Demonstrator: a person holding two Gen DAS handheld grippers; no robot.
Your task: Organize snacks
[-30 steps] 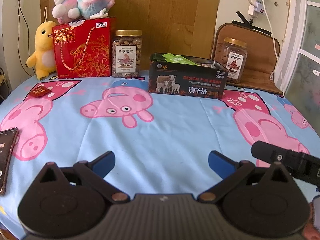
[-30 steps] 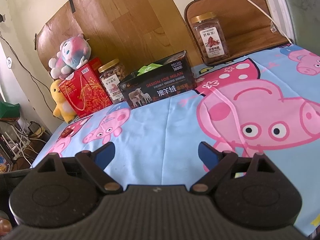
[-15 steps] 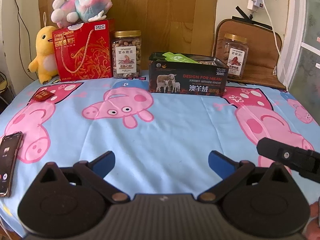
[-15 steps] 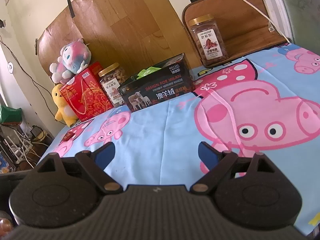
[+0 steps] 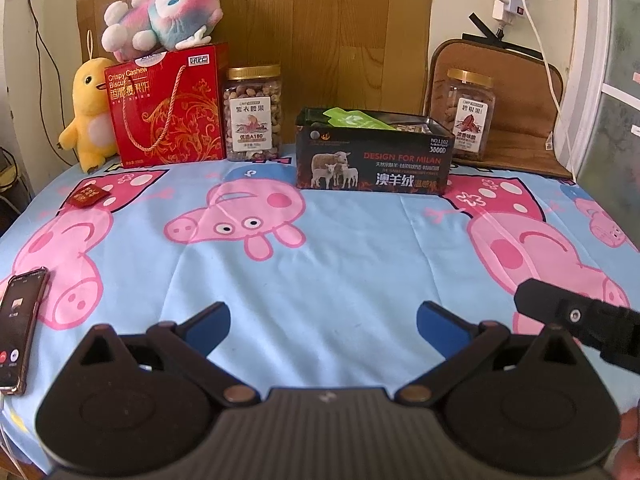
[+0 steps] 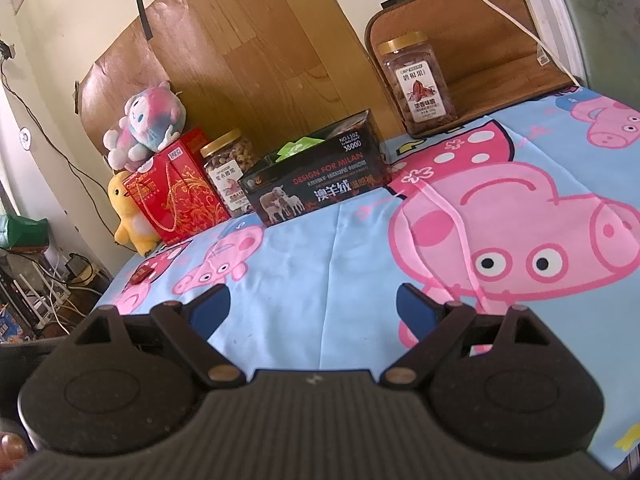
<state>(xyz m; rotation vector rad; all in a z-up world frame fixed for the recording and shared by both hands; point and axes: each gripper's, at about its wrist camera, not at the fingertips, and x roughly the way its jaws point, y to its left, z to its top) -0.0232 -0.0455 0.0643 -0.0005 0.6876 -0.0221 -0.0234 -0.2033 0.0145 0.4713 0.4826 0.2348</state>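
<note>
A black box [image 5: 374,158] [image 6: 316,176] with green packets inside stands at the back middle of the table. A small red snack packet [image 5: 88,195] [image 6: 142,275] lies at the left. A nut jar [image 5: 253,114] [image 6: 229,174] stands beside a red gift box [image 5: 166,106] [image 6: 176,194]. A second jar [image 5: 469,116] [image 6: 418,82] stands at the back right. My left gripper [image 5: 322,322] is open and empty near the front edge. My right gripper [image 6: 312,308] is open and empty, also low at the front; part of it shows in the left wrist view [image 5: 576,320].
A phone [image 5: 18,328] lies at the front left edge. A yellow duck toy [image 5: 86,116] and a pink plush [image 5: 164,18] sit by the red gift box. A brown cushion [image 5: 520,96] leans at the back right. The tablecloth [image 5: 320,264] is light blue with pink pigs.
Both grippers have drawn back and risen a little, so more of the table and the phone show. Both stay open and empty.
</note>
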